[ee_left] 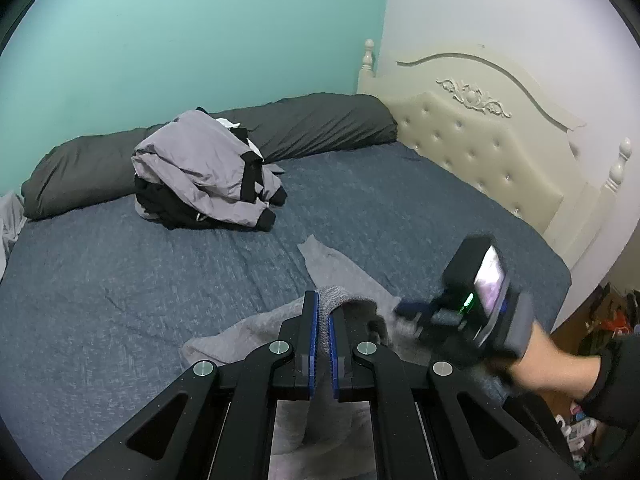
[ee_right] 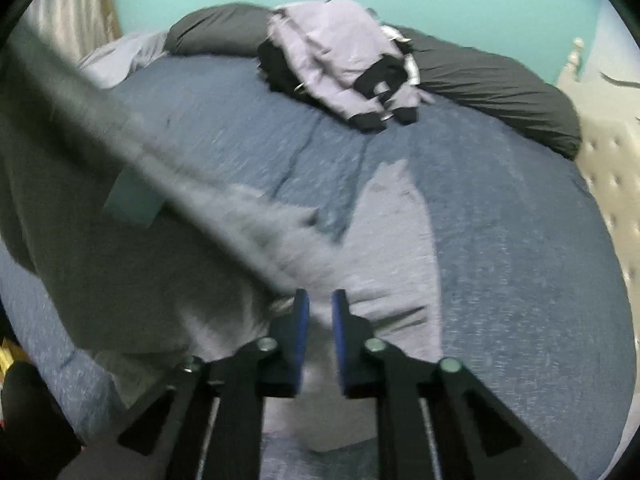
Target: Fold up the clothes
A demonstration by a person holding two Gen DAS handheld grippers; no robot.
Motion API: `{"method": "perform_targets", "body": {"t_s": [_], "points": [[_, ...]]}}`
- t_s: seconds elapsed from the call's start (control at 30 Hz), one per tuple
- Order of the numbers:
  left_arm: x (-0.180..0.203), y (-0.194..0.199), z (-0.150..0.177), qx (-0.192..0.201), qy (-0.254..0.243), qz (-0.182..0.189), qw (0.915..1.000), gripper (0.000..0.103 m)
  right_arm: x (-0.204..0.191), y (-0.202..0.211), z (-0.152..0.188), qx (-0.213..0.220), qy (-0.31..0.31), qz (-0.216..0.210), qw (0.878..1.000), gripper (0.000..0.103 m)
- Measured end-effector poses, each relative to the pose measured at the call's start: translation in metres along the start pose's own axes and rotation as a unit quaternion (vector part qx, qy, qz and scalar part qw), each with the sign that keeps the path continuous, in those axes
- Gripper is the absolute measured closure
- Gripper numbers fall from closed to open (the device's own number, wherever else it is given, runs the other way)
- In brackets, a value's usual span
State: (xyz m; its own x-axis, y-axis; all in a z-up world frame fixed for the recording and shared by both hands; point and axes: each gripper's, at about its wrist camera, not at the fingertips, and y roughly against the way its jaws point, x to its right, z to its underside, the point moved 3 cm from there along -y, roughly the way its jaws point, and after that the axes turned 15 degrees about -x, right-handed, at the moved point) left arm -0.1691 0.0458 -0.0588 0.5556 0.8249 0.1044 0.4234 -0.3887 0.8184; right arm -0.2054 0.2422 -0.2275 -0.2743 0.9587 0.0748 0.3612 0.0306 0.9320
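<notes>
A grey knit garment point(ee_left: 348, 276) lies on the blue bedspread point(ee_left: 120, 272) near the front. My left gripper point(ee_left: 323, 312) is shut on a thick edge of this garment and holds it lifted. In the right wrist view the same grey garment point(ee_right: 384, 240) spreads below, and a raised part point(ee_right: 120, 240) hangs across the left. My right gripper point(ee_right: 321, 300) hovers just above the cloth with its blue pads a little apart and nothing between them. The right gripper also shows in the left wrist view point(ee_left: 408, 312), blurred, beside the garment.
A pile of lilac and black clothes point(ee_left: 204, 172) sits at the back of the bed against a long dark bolster point(ee_left: 320, 124). A cream tufted headboard point(ee_left: 492, 148) stands on the right. The teal wall is behind. Clutter lies on the floor at the right point(ee_left: 612, 320).
</notes>
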Motion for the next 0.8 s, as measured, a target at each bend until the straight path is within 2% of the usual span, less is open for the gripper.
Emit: {"method": "perform_targets", "body": {"t_s": [0.1,0.17,0.27,0.33,0.53,0.67,0.8], "points": [[0.005,-0.006,0.004,-0.008,-0.007,-0.004,0.9999,0.098,0.028,0.012,-0.002,0.015,-0.045,-0.011,0.999,0.096],[0.006,-0.009,0.005,-0.012,-0.007,-0.004,0.9999,0.098,0.034,0.013,-0.002,0.015,-0.060,-0.050,0.997,0.096],[0.006,-0.013,0.006,-0.016,-0.003,-0.002,0.9999,0.098,0.026,0.020,0.002,0.028,-0.053,-0.085,0.995,0.096],[0.005,-0.016,0.005,-0.019,-0.001,-0.001,0.9998,0.098,0.017,0.026,0.004,0.041,-0.048,-0.123,0.990,0.095],[0.002,-0.020,0.004,-0.020,0.011,0.005,0.9997,0.098,-0.014,0.043,0.011,0.080,-0.014,-0.179,0.980,0.081],[0.007,-0.016,0.005,-0.014,0.001,0.008,0.9999,0.098,-0.031,0.052,0.010,0.099,0.017,-0.191,0.976,0.075],[0.013,-0.011,0.006,-0.008,-0.012,0.011,0.9998,0.098,-0.040,0.045,0.003,0.090,0.025,-0.163,0.982,0.075]]}}
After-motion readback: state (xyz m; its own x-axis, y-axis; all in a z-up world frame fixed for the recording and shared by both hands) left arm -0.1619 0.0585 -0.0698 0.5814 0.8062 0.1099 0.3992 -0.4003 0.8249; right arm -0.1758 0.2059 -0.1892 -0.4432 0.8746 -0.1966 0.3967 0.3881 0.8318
